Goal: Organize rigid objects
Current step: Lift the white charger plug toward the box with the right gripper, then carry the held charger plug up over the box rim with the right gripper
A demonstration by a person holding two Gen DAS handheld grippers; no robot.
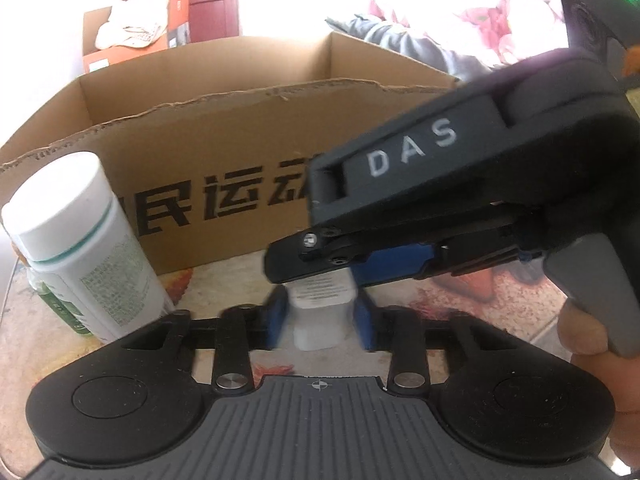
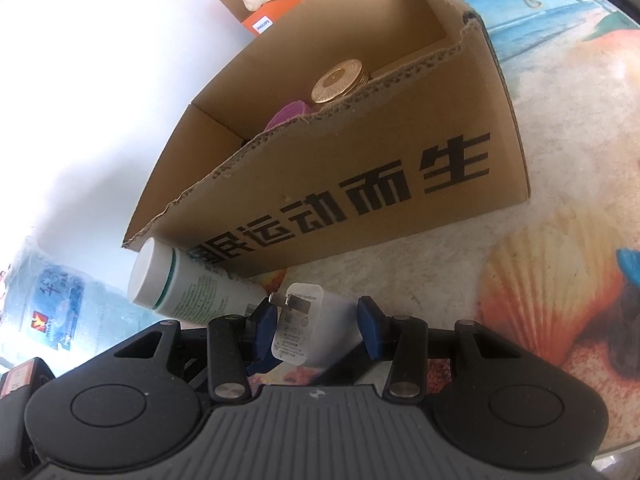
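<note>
Charger (image 2: 316,328) is bracketed by both grippers, left gripper (image 1: 322,320) and right gripper (image 2: 318,330) spread, neither pinching; pickup step is judged underway; closing, then lifting toward box (image 2: 400,184) at 12 o'clock, is required.

Your charger (image 2: 308,330) at lower centre looks like smooth matt white plastic with shiny metal prongs. The box (image 2: 400,152) above it is rough brown corrugated cardboard, torn-edged. Inside, that ribbed lid (image 2: 338,80) gleams gold, possibly metal. The bottle (image 1: 80,240) at left is glossy white plastic.

Charger (image 1: 318,320) top behind right tongs (image 1: 320,276); box (image 1: 224,168) lettering partly covered.
</note>
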